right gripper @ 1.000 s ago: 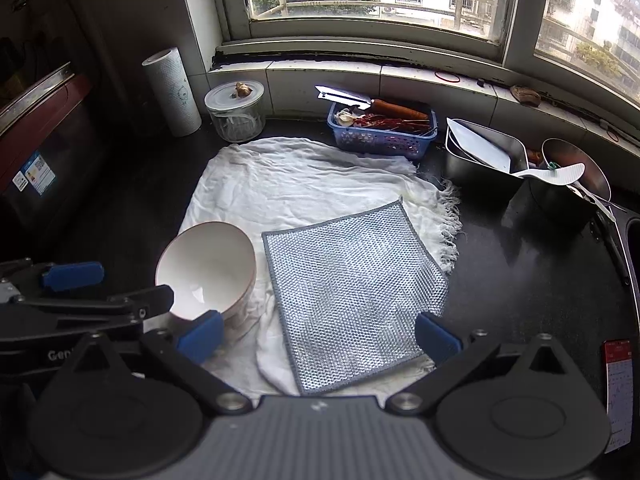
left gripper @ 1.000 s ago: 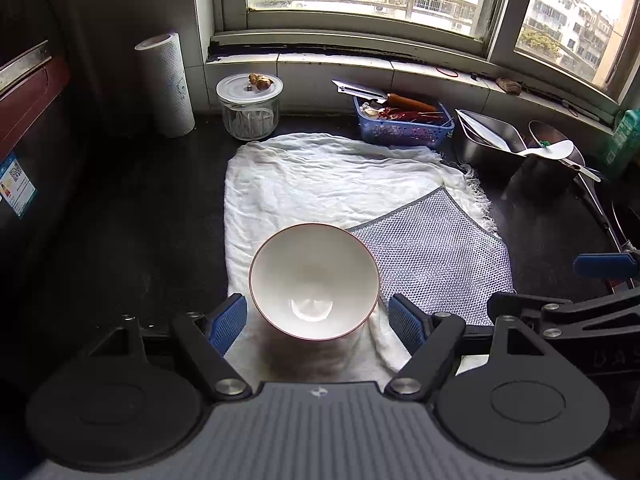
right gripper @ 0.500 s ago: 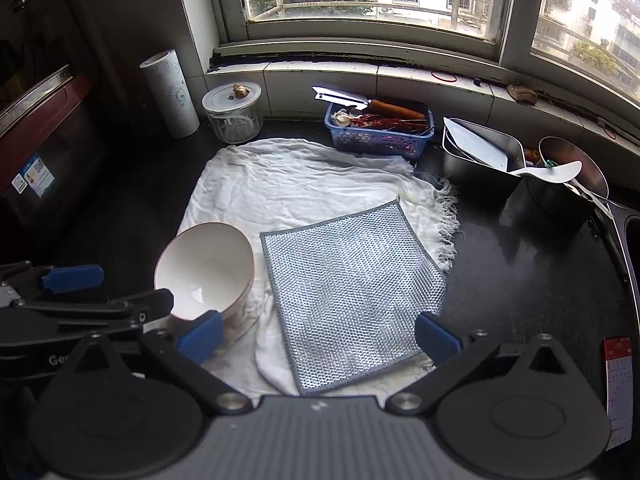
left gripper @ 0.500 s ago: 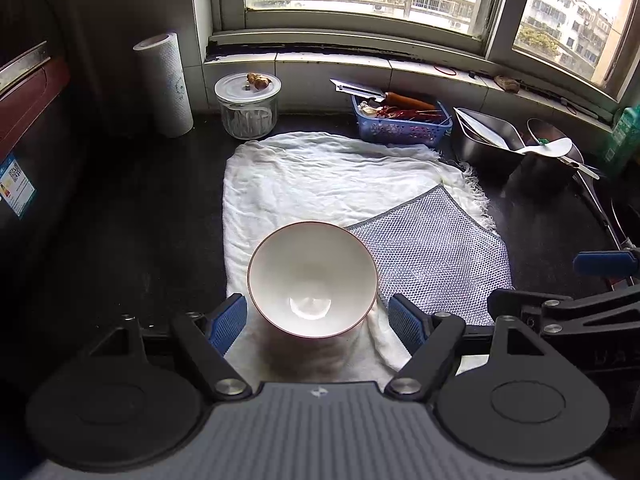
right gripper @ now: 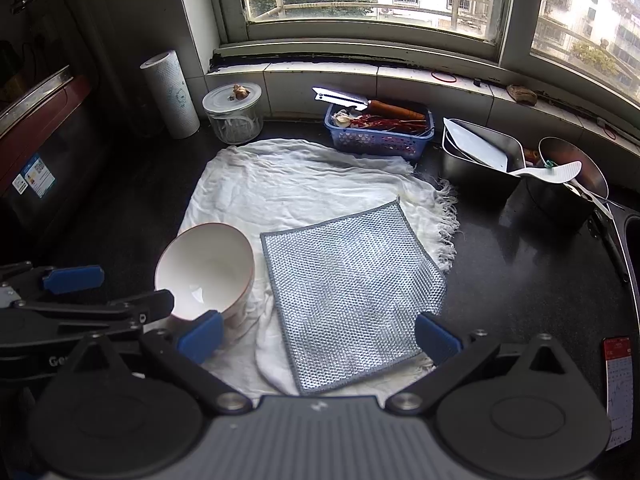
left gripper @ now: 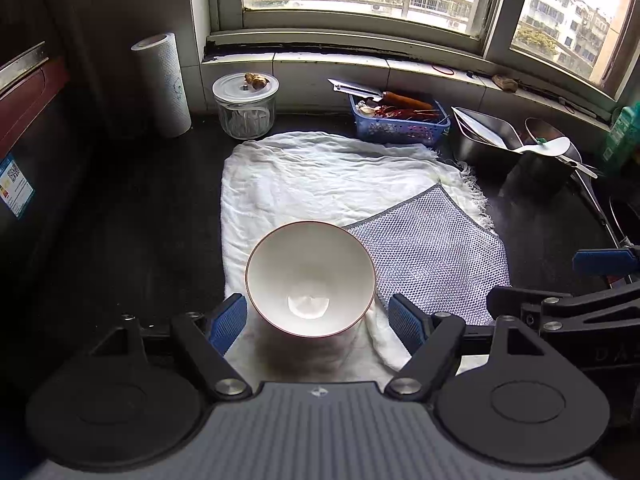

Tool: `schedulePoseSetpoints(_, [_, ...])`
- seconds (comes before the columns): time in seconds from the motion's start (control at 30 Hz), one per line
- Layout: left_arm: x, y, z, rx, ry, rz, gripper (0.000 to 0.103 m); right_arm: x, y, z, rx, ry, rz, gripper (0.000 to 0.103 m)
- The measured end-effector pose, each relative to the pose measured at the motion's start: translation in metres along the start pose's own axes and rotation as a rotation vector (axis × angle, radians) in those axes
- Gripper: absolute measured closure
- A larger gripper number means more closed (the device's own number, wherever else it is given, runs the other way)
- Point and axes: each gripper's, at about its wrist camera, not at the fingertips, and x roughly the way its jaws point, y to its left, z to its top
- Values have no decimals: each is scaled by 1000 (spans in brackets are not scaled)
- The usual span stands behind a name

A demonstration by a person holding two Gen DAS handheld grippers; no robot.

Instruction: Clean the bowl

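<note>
A white bowl [left gripper: 310, 278] with a thin red rim stands upright on a white cloth [left gripper: 320, 176]; it also shows in the right wrist view [right gripper: 206, 270]. My left gripper [left gripper: 318, 322] is open, its blue pads on either side of the bowl, apart from it. A silver mesh dishcloth [right gripper: 352, 300] lies flat on the white cloth to the bowl's right; it also shows in the left wrist view [left gripper: 432, 256]. My right gripper [right gripper: 318, 338] is open above the dishcloth's near edge, empty.
At the back stand a paper towel roll [left gripper: 164, 84], a lidded glass jar [left gripper: 245, 106], a blue basket [left gripper: 400, 120] with a peeler, a steel tray [left gripper: 486, 140] and a steel pot [right gripper: 568, 184] with a white spoon. The counter is black. A phone [right gripper: 618, 392] lies at right.
Both grippers have crept slightly forward; the scene shifts down a little in both views. The bowl and the dishcloth have not moved.
</note>
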Motion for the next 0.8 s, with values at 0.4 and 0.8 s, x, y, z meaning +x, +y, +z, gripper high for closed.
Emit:
schedulePoseSetpoints(0.4, [0,1,0,1,2,3,25,0,1,0,-10,-2,0,1])
schedulePoseSetpoints(0.8, [1,1,1,2,6,2,25,1,3,3,-16,2,-3,1])
